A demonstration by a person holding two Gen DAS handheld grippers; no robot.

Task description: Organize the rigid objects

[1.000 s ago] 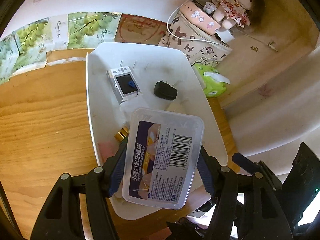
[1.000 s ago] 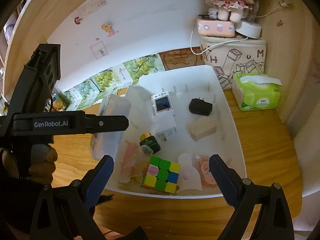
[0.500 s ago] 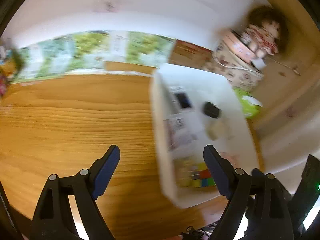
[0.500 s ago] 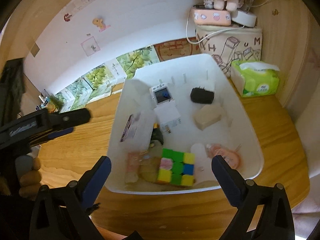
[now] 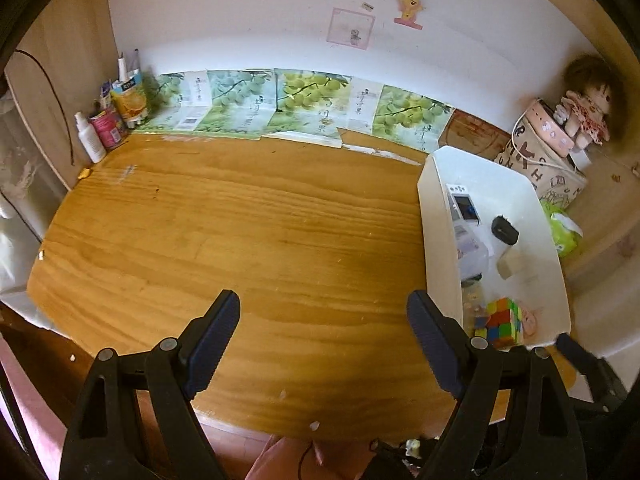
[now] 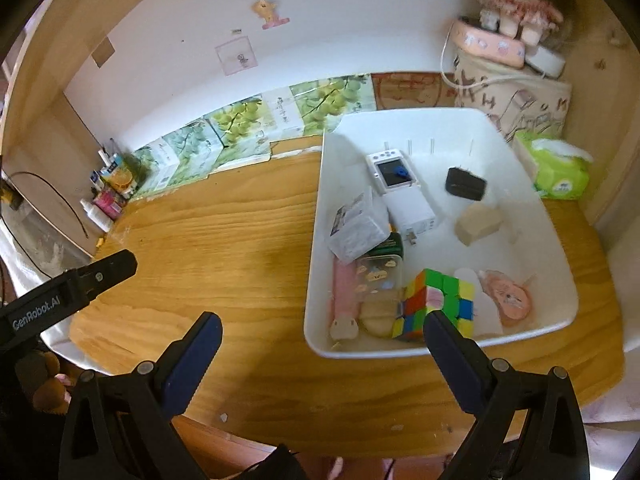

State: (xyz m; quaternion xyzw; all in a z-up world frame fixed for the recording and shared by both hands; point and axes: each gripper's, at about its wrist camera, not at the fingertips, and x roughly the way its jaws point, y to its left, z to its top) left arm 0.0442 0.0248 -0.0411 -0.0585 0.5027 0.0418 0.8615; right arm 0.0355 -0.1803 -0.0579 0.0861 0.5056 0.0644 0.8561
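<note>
- left gripper: its blue-padded jaws stand wide and bare over the honey-coloured wooden tabletop; nothing lies between them; they have just been opening, with no thing left in the gap
- right gripper: jaws likewise spread and holding nothing; the left pad hangs over bare wood, the right pad overlaps the near rim of the white plastic bin
- step in hand, as I judge it: a drop-off looks finished and both tools are free; no loose rigid object shows on the open wood, so the sorting may be near its end, or the next item lies out of view
- next move would call for finding a remaining item, coming down over it with the jaws open, then closing on it
- clear rectangular plastic box with a printed label: it lies tilted in the bin's left part, leaning on a clear case with small cartoon stickers; its lid looks closed
- around it in the bin: a multicoloured puzzle cube at the near edge; a white charger block just right; a black plug adapter farther right
</note>
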